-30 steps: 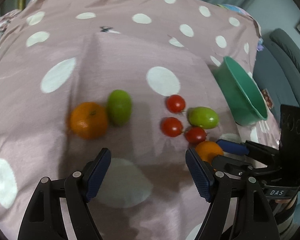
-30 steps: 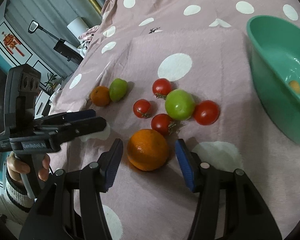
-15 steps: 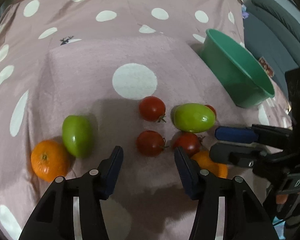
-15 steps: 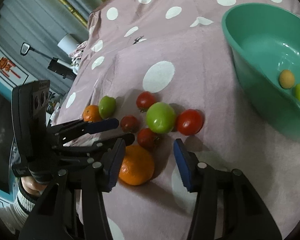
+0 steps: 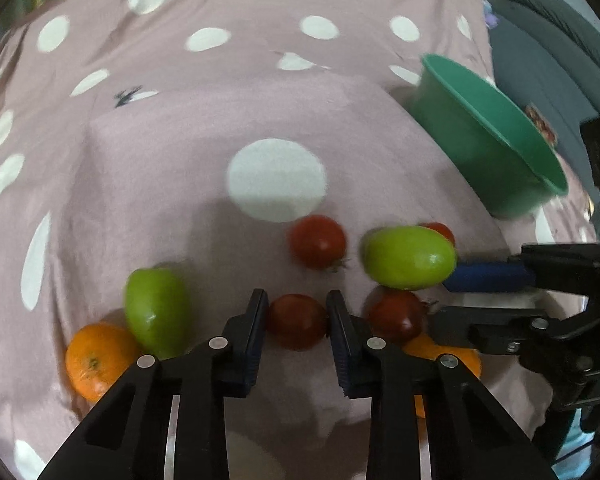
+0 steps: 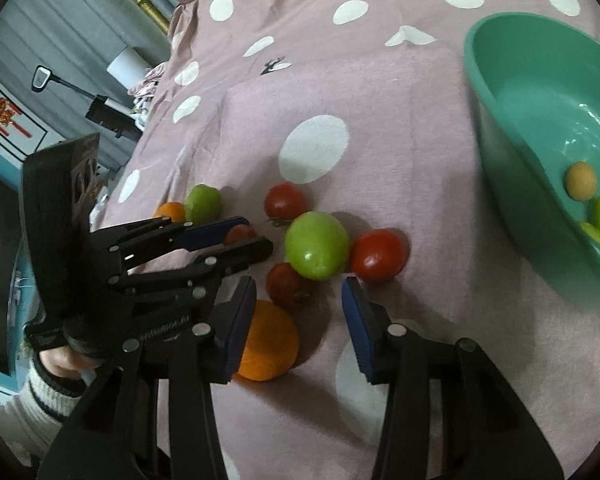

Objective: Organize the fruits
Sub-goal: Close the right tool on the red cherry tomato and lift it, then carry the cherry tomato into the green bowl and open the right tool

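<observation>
My left gripper (image 5: 297, 312) clamps a red tomato (image 5: 296, 322); my right gripper (image 6: 299, 308) has been narrowing, seemingly unclamped, an orange (image 6: 269, 344) at eight o'clock.

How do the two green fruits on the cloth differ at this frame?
The green fruit by the tangerine is elongated, lies lengthwise away from the camera and leans on the tangerine. The green fruit among the tomatoes looks larger and rounder and lies crosswise, with a far red tomato behind it and a near red tomato in front. Both are glossy, unheld and outside the green bowl.
</observation>
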Demonstrator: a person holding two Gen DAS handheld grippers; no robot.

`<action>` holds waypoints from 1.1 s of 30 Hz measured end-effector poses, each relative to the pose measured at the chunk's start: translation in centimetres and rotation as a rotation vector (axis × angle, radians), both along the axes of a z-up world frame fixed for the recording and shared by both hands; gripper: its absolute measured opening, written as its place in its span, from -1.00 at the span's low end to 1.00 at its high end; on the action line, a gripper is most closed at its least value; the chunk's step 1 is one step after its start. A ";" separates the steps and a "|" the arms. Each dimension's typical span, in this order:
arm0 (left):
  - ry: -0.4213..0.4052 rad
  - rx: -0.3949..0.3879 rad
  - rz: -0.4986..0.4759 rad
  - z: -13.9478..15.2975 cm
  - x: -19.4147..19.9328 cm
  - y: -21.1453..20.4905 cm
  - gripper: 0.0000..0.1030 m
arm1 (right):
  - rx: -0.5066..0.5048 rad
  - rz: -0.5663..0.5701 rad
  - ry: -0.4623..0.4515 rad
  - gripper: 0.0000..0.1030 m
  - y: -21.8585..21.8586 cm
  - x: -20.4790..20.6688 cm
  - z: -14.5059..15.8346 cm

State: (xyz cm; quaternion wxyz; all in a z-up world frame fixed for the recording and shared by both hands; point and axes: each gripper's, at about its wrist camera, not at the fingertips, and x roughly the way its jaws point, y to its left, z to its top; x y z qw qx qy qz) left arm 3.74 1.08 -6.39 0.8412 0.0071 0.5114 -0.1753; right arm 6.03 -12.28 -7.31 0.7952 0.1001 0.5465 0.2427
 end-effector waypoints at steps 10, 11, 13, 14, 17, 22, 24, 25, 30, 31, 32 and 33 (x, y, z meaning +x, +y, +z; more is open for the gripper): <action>-0.023 -0.102 0.089 1.4 -2.4 4.2 -0.42 | -0.026 0.040 0.058 -0.14 2.4 1.4 -1.1; -0.026 -0.108 0.089 1.6 -2.5 4.4 -0.41 | -0.043 0.049 0.062 -0.14 2.8 1.6 -1.2; -0.032 -0.118 0.086 1.8 -2.8 4.7 -0.41 | -0.075 0.074 0.085 -0.15 3.8 2.1 -1.5; -0.037 -0.122 0.086 1.9 -2.8 4.8 -0.41 | -0.105 0.094 0.080 -0.16 4.3 2.2 -1.4; -0.042 -0.145 0.086 2.1 -2.9 5.1 -0.41 | -0.184 0.148 0.069 -0.30 5.8 2.4 -1.2; -0.042 -0.165 0.080 2.2 -3.2 5.3 -0.41 | -0.198 0.170 0.063 -0.45 6.4 2.8 -1.4; -0.043 -0.167 0.082 2.2 -3.3 5.4 -0.41 | -0.186 0.150 0.059 -0.45 6.1 2.9 -1.4; -0.044 -0.171 0.087 2.2 -3.3 5.5 -0.41 | -0.183 0.142 0.052 -0.45 5.9 2.8 -1.4; -0.041 -0.180 0.100 2.3 -3.5 5.8 -0.42 | -0.104 0.093 0.013 -0.45 4.5 1.9 0.0; -0.041 -0.182 0.102 2.4 -3.5 5.8 -0.42 | -0.076 0.076 0.005 -0.45 4.0 1.7 0.5; -0.041 -0.187 0.105 2.5 -3.6 5.8 -0.41 | -0.057 0.064 -0.002 -0.45 3.6 1.5 0.9; -0.042 -0.195 0.107 2.6 -3.6 5.8 -0.41 | -0.028 0.047 -0.013 -0.45 2.9 1.2 1.4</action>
